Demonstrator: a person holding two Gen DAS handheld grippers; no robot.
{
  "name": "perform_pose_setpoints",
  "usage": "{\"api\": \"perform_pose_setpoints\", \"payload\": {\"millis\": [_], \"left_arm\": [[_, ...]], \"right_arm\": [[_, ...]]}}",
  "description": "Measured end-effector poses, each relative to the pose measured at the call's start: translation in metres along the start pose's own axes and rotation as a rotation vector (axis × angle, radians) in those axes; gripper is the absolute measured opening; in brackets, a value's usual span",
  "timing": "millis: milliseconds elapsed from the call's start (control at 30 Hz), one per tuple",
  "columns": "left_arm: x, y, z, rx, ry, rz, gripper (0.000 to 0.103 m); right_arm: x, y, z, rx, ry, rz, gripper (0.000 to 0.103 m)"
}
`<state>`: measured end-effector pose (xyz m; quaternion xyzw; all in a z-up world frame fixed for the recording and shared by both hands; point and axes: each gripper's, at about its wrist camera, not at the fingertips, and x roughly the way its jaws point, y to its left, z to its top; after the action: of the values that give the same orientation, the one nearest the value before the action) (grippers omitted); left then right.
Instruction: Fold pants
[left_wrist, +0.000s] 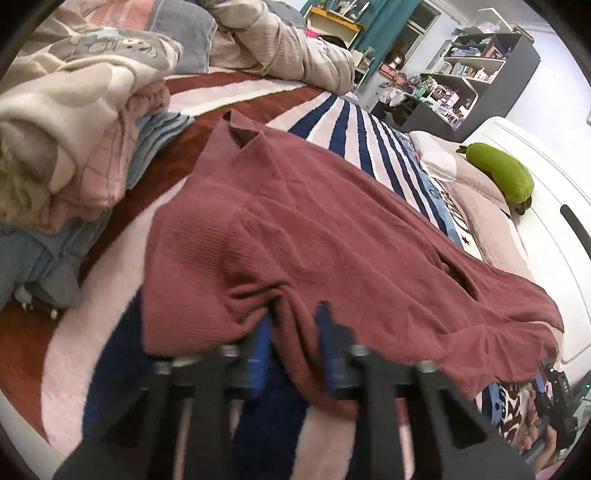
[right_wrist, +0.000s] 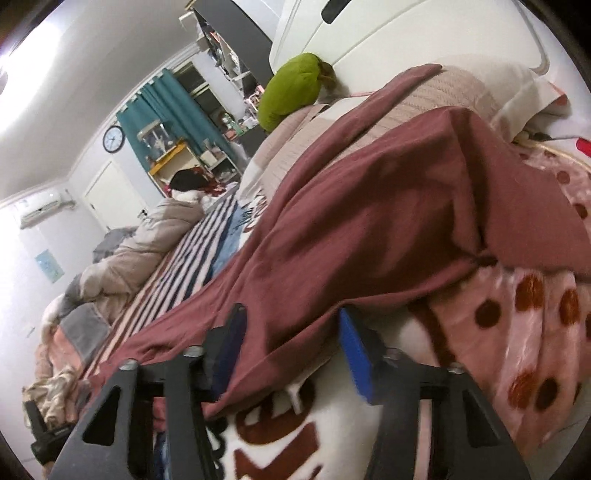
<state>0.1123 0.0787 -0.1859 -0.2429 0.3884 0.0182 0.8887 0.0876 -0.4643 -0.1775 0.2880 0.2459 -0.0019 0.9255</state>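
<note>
Dark red pants (left_wrist: 314, 221) lie spread lengthwise on a striped blanket (left_wrist: 351, 122) on the bed. My left gripper (left_wrist: 293, 317) is at their near edge, its blue pads shut on a bunched fold of the fabric. In the right wrist view the pants (right_wrist: 369, 229) run away over a pillow. My right gripper (right_wrist: 291, 317) straddles their near hem. Its jaws stand apart with cloth draped between them, and the inner face of the right pad (right_wrist: 354, 350) shows bare.
A pile of folded clothes (left_wrist: 74, 129) sits at the left of the bed. A rumpled duvet (left_wrist: 288, 48) lies at the far end. A green plush (left_wrist: 498, 173) rests by the white headboard (left_wrist: 546, 206). A dotted pink blanket (right_wrist: 517, 314) lies to the right.
</note>
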Motion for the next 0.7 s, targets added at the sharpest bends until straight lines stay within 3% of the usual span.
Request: {"api": "perform_pose_setpoints", "payload": {"millis": [167,300,500,633,700], "left_arm": [[-0.010,-0.006,0.004,0.039,-0.064,0.022,0.005],[-0.027,-0.012,0.010,0.076,-0.133,0.038,0.005],[-0.047,-0.018,0.021,0.122,-0.192,0.064,0.005],[-0.045,-0.017,0.022,0.115,-0.167,0.061,0.005],[-0.040,-0.016,0.019,0.117,-0.152,0.068,0.005]], "right_arm": [[0.012,0.000,0.006,0.020,0.007,-0.016,0.007],[0.004,0.008,0.007,-0.009,-0.049,-0.029,0.003],[-0.012,0.014,0.020,-0.053,-0.105,0.006,0.003],[-0.010,-0.001,0.008,0.004,0.014,0.044,0.008],[-0.009,-0.009,-0.003,0.015,0.046,0.052,0.025]]}}
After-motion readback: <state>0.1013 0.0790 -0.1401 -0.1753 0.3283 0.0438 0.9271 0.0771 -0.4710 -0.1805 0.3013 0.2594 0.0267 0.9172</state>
